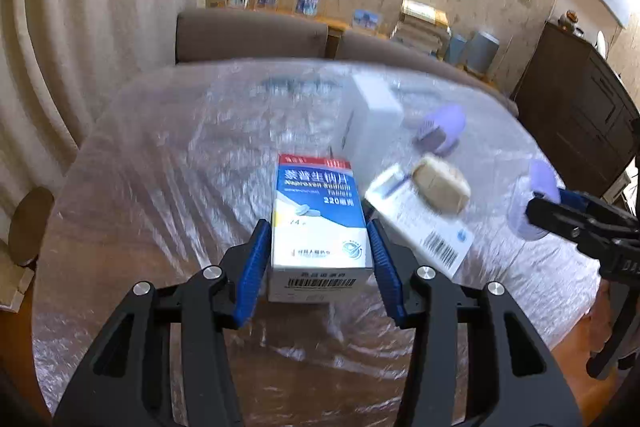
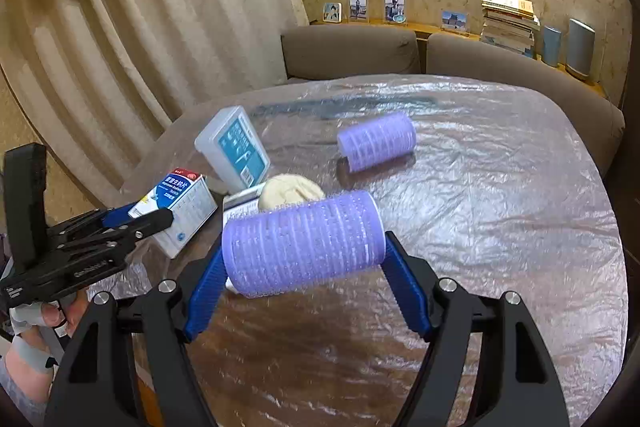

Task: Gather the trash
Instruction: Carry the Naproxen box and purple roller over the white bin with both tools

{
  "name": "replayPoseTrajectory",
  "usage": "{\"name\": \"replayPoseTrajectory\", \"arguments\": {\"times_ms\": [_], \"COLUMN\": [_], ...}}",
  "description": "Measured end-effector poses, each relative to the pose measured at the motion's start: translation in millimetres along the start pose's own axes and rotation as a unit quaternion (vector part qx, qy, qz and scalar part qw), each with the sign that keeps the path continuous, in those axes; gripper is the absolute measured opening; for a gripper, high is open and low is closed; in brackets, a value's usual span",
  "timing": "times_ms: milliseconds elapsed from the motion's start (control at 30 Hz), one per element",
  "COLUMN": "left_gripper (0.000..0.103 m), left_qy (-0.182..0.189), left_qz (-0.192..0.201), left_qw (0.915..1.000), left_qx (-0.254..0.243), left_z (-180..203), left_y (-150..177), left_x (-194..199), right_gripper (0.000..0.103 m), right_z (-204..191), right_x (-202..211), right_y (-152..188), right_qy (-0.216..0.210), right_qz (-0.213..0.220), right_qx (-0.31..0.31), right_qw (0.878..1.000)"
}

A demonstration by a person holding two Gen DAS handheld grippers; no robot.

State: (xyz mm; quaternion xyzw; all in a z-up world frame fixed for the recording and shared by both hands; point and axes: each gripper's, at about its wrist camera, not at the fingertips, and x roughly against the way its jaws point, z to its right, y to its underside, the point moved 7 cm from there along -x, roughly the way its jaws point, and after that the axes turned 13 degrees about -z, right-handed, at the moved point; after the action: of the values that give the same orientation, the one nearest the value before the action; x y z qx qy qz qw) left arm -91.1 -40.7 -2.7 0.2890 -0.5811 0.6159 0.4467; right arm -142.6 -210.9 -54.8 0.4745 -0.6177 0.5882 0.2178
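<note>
Left wrist view: the left gripper pinches a blue-and-white naproxen tablet box. The box sits squarely between the jaws, both blue pads pressed flat against its side faces, barcode end toward the camera. Ahead and right of the jaws lie a flat white carton, a beige crumpled wad and a white plastic case on the plastic-covered table.

Right wrist view: the right gripper pinches a purple hair roller endwise, one pad on each end, the cylinder lying crosswise between the jaws. A second purple roller rests on the table ahead of the jaws, well apart.
</note>
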Motion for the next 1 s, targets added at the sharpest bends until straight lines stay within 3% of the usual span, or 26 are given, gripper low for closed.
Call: {"name": "replayPoseTrajectory", "arguments": {"times_ms": [200,400,1000], "left_gripper": [0.05,0.047,0.047], "left_qy": [-0.007,-0.013,0.022], "left_qz": [-0.027,-0.019,0.028], "left_qw": [0.9996,0.9997,0.9993], "left_qx": [-0.007,-0.009,0.0], "left_z": [-1,-1,3], "left_y": [4,3,25], "left_x": [-17,-18,43], "right_gripper": [0.073,0.073,0.073], "right_z": [-6,-11,-19], "right_x": [-3,-1,21], "right_y": [7,16,48], "right_qy": [-0.008,-0.016,-0.042], "right_qz": [-0.007,-0.012,-0.019], "right_qx": [0.001,0.0,-0.013], "right_qw": [1.0,1.0,0.999]}}
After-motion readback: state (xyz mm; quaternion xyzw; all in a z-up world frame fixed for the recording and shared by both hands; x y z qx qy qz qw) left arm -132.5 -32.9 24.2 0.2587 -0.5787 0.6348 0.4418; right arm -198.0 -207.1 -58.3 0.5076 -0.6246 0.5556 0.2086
